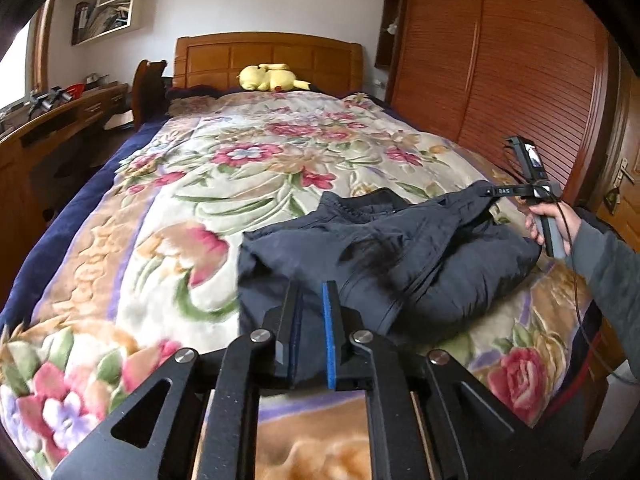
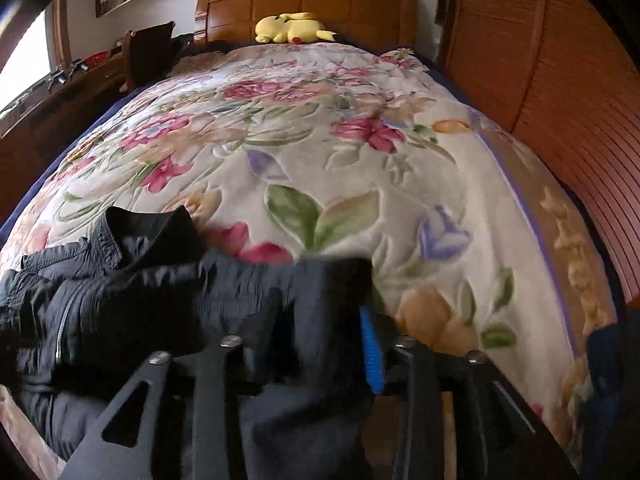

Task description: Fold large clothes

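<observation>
A dark navy padded jacket (image 1: 384, 256) lies crumpled on the floral blanket (image 1: 224, 168) near the foot of the bed. My left gripper (image 1: 314, 300) is shut on the jacket's near hem, with fabric between its blue pads. My right gripper (image 1: 498, 192) shows at the right of the left wrist view, pinching the jacket's far right part and lifting it a little. In the right wrist view the jacket (image 2: 132, 300) fills the lower left, and the right gripper (image 2: 320, 320) is shut on a fold of it that hides the left finger.
A yellow plush toy (image 1: 272, 78) lies by the wooden headboard (image 1: 268, 56). A wooden wardrobe (image 1: 500, 60) stands along the right of the bed. A desk (image 1: 52, 120) with small items stands at the left. The blanket (image 2: 320, 140) stretches beyond the jacket.
</observation>
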Available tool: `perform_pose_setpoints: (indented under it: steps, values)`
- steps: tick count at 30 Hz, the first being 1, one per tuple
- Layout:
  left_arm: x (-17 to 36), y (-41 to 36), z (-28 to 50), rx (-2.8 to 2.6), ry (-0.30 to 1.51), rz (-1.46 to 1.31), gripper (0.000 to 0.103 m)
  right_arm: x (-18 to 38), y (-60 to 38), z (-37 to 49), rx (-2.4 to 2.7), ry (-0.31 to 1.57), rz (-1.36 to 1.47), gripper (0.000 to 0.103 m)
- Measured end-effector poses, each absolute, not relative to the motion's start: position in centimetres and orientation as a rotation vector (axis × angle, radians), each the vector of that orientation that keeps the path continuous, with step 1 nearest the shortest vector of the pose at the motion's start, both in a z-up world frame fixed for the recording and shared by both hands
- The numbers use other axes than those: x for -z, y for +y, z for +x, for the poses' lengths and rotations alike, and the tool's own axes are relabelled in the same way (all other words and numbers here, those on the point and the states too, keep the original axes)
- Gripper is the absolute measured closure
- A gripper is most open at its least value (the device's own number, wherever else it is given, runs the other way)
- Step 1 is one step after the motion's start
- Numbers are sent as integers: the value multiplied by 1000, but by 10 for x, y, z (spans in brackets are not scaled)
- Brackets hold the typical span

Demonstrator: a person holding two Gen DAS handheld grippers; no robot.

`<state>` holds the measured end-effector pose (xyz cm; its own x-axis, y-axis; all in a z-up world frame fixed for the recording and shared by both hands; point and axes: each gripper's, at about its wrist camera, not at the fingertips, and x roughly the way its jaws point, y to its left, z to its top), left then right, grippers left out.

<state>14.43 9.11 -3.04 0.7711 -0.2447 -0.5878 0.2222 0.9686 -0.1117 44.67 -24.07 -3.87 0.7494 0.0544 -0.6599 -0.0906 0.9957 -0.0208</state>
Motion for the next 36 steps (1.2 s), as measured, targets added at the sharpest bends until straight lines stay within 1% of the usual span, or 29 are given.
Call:
perform_pose_setpoints:
  steps: [2, 6, 11, 14, 15, 16, 18, 21, 27, 32, 35, 36]
  values:
    - [32, 88, 149, 252, 634, -34, 85, 31, -233, 430, -94, 698, -55, 54]
    - [43, 85, 160, 272, 648, -53, 80, 25, -226, 388, -137, 637, -60, 48]
    - [56, 74, 168, 312, 672, -56, 79, 46, -221, 354, -207, 624, -33, 44]
    - [63, 63, 170, 324, 680, -39, 78, 69, -219, 340, -243, 650, -27, 43]
    - [67, 59, 171, 327, 691, -32, 70, 78, -217, 339, -239, 656, -41, 43]
    - [69, 58, 172, 331, 699, -27, 66, 87, -215, 338, -220, 653, -66, 43]
    - [76, 49, 173, 336, 725, 4, 65, 100, -215, 334, -200, 644, -99, 43]
    - [75, 41, 171, 319, 726, 31, 62, 111, -222, 337, -204, 626, -63, 43]
    - [73, 35, 163, 355, 738, 14, 59, 137, -239, 342, -218, 625, 26, 43]
    - [88, 27, 174, 337, 798, 7, 59, 139, -242, 341, -219, 623, 33, 43]
    - [92, 27, 181, 299, 778, 0, 59, 137, -239, 335, -216, 611, 32, 43]
    - [92, 25, 187, 291, 780, 18, 61, 138, -240, 334, -217, 605, 36, 43]
